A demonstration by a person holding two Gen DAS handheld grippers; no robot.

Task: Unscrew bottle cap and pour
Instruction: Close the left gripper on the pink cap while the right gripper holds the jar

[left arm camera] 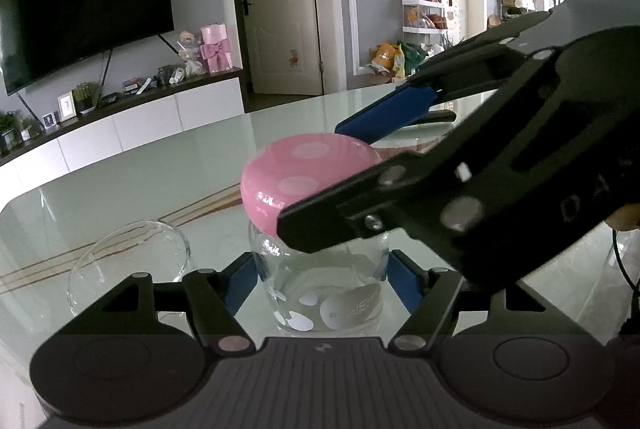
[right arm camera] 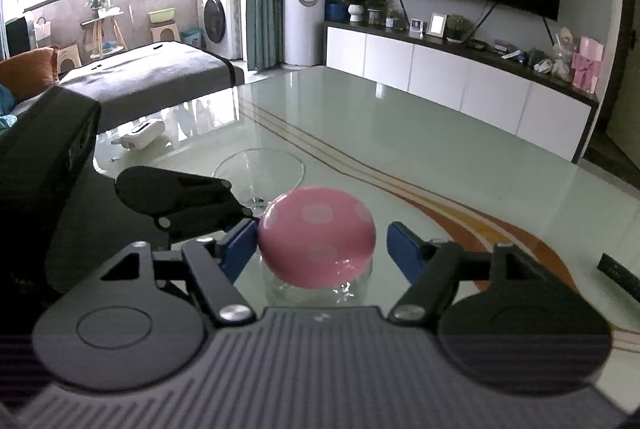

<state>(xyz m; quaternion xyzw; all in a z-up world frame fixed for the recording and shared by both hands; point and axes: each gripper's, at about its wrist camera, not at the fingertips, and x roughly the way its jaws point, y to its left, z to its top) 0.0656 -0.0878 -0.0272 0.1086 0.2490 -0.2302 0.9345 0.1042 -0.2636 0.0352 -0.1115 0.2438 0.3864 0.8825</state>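
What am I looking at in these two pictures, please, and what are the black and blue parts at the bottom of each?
There is no robot here. A person holds a two-fingered hand tool in each hand, and a wide-angle camera on each tool looks forward along it. One picture comes from the left gripper, the other from the right gripper. On the glossy table stand a clear glass bottle with a pink dotted cap and a clear glass cup. The left gripper clamps the bottle's body. The right gripper straddles the cap: one pad touches it, the other shows a small gap.
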